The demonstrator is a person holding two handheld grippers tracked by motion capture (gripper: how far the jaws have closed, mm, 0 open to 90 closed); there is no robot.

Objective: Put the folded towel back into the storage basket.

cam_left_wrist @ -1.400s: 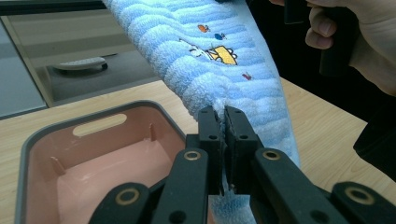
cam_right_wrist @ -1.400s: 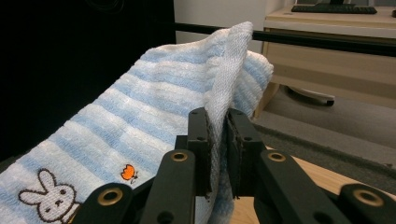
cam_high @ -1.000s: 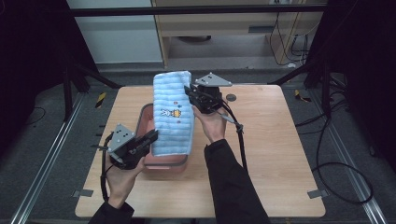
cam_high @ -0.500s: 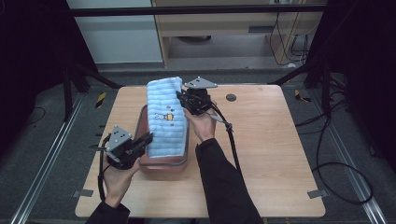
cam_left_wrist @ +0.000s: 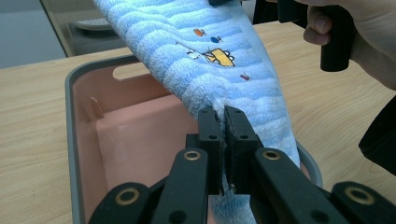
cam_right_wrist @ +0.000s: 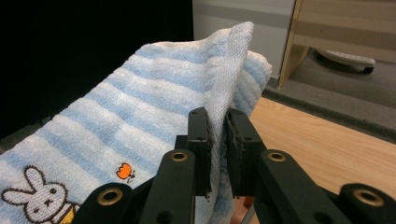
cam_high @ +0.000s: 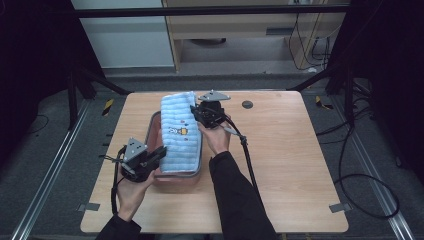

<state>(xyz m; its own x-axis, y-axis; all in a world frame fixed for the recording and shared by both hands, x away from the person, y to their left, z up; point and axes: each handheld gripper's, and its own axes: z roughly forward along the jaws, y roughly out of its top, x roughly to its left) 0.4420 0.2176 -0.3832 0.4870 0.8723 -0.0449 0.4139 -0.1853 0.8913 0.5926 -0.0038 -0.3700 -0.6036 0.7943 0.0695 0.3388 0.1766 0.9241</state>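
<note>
A light blue striped towel (cam_high: 179, 131) with small embroidered pictures is stretched lengthwise over a pink bin with a grey rim (cam_high: 176, 181) on the wooden table. My left gripper (cam_high: 159, 151) is shut on the towel's near edge (cam_left_wrist: 223, 105), low over the bin's near left side. My right gripper (cam_high: 196, 111) is shut on the towel's far edge (cam_right_wrist: 219, 100), holding that end higher above the bin's far side. The towel (cam_left_wrist: 219, 56) slopes down from the right gripper to the left one. The bin's pink inside (cam_left_wrist: 135, 135) lies under it.
The bin stands left of the middle of the table (cam_high: 295, 160). A small dark round mark (cam_high: 247, 104) sits near the table's far edge. Black cables (cam_high: 247, 160) trail from both grippers. Beyond the table are a wooden cabinet (cam_high: 240, 30) and dark stands.
Both grippers have sunk with the towel, which now lies lower and flatter over the bin. The right gripper has also drifted a little left.
</note>
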